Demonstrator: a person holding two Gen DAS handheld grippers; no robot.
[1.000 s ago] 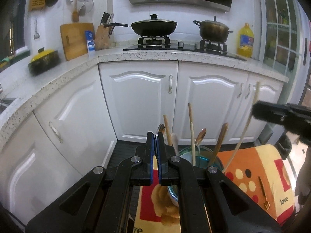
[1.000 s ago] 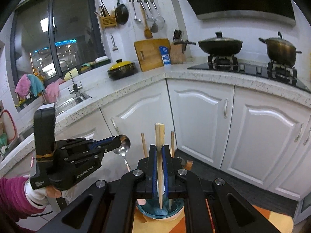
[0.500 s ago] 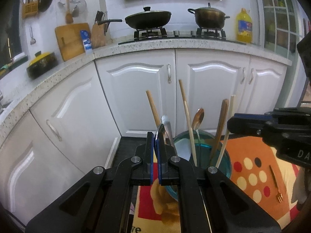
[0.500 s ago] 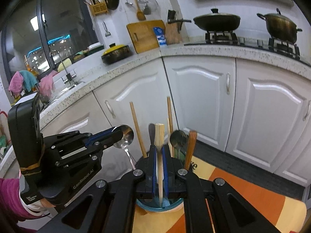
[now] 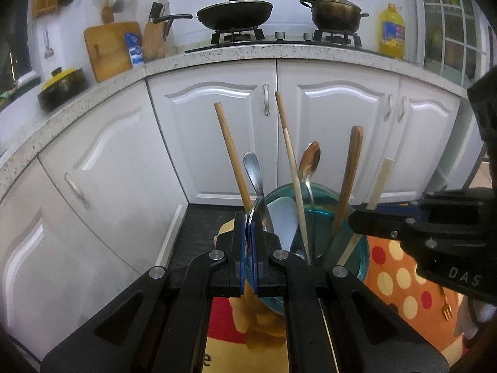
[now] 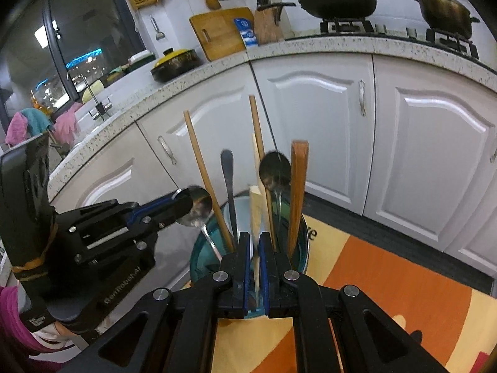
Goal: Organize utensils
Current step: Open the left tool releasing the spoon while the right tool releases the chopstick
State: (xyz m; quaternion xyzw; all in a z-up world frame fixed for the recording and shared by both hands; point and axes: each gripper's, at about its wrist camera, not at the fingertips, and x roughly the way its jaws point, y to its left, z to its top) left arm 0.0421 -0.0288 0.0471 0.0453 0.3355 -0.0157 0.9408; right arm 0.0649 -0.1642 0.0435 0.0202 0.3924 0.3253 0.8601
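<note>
A teal glass holder (image 5: 357,258) stands on the patterned mat and holds several upright utensils: wooden chopsticks, metal spoons and a brown wooden spatula (image 5: 349,174). My left gripper (image 5: 247,233) is shut on a metal spoon (image 6: 195,206), held by its bowl with the handle pointing down into the holder (image 6: 202,258). My right gripper (image 6: 254,248) is shut on a pale flat wooden stick (image 6: 256,217), its lower end inside the holder. The stick also shows in the left wrist view (image 5: 379,183).
White cabinet doors (image 5: 217,130) stand just behind the holder. A small gold fork (image 5: 445,306) lies on the orange dotted mat (image 5: 400,283) at the right. The counter above carries a wok (image 5: 233,15), a pot (image 5: 335,14) and an oil bottle (image 5: 393,31).
Both grippers have come down toward the holder, which now looks larger and nearer. The spoon handle and the pale stick have sunk lower into it.
</note>
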